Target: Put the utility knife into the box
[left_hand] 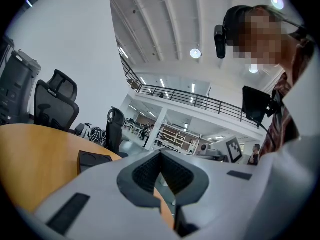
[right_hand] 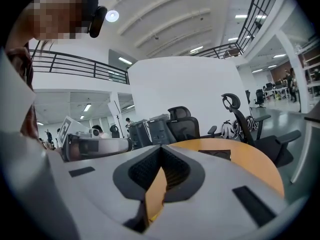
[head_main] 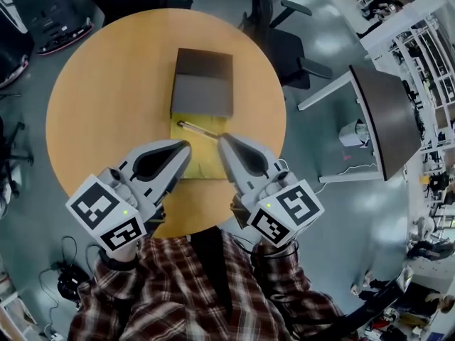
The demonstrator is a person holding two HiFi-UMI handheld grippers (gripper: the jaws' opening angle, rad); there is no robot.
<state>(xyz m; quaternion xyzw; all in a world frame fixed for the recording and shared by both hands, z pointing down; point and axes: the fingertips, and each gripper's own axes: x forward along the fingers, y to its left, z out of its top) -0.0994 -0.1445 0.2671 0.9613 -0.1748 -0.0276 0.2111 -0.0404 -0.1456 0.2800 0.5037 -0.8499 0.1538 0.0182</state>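
The utility knife (head_main: 197, 128), slim and silver with dark ends, lies slantwise on a yellow pad (head_main: 193, 155) on the round wooden table (head_main: 106, 98). Just beyond it stands the dark grey box (head_main: 202, 84), also seen in the left gripper view (left_hand: 92, 160) and the right gripper view (right_hand: 216, 154). My left gripper (head_main: 186, 146) hovers over the pad's left side, jaws shut with nothing in them (left_hand: 161, 154). My right gripper (head_main: 223, 140) is near the knife's right end, also shut and empty (right_hand: 161, 149). The two tips are a short way apart.
Office chairs (head_main: 291, 48) stand beyond the table's far right edge, and another chair base (head_main: 53, 20) at the far left. A small desk with a dark top (head_main: 387, 119) is to the right. Cables (head_main: 67, 279) lie on the floor by my left side.
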